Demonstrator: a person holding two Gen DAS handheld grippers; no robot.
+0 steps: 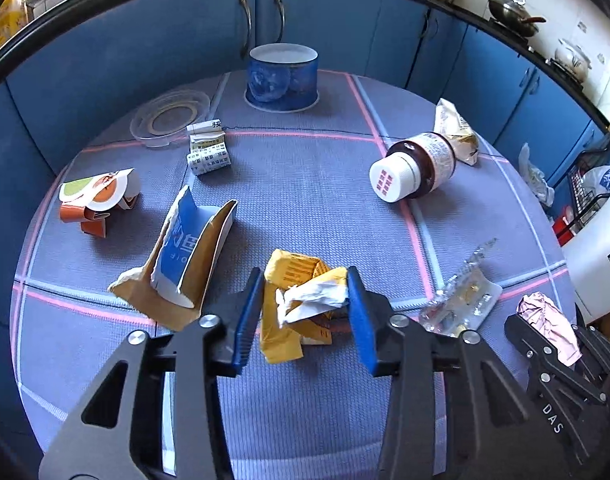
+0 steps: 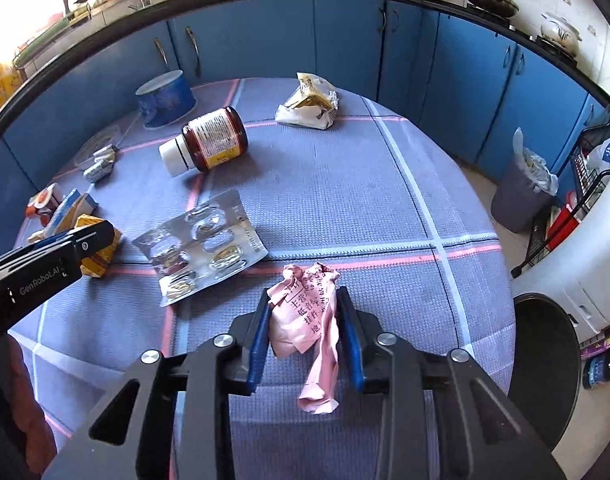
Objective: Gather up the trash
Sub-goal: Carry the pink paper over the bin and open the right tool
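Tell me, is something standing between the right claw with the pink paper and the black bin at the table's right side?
Nothing visible does. The right claw is shut on the pink paper, raised over bare tablecloth. The black bin sits open beyond the table's right edge; the blister pack lies on the other side.

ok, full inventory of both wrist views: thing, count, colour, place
yellow wrapper: 1, yellow and white, near edge, between the left jaws
pink paper: 1, pink, crumpled, in the right jaws
blister pack: 1, silver, near centre
bottle: 1, brown with white cap, lying on its side
torn box: 1, blue and tan, left
orange pack: 1, orange and white, far left
folded leaflet: 1, white, beside lid
clear lid: 1, far left
tub: 1, blue, far edge
snack bag: 1, white and gold, far right
bin: 1, grey, floor
left gripper: 1, black and blue
right gripper: 1, black and blue
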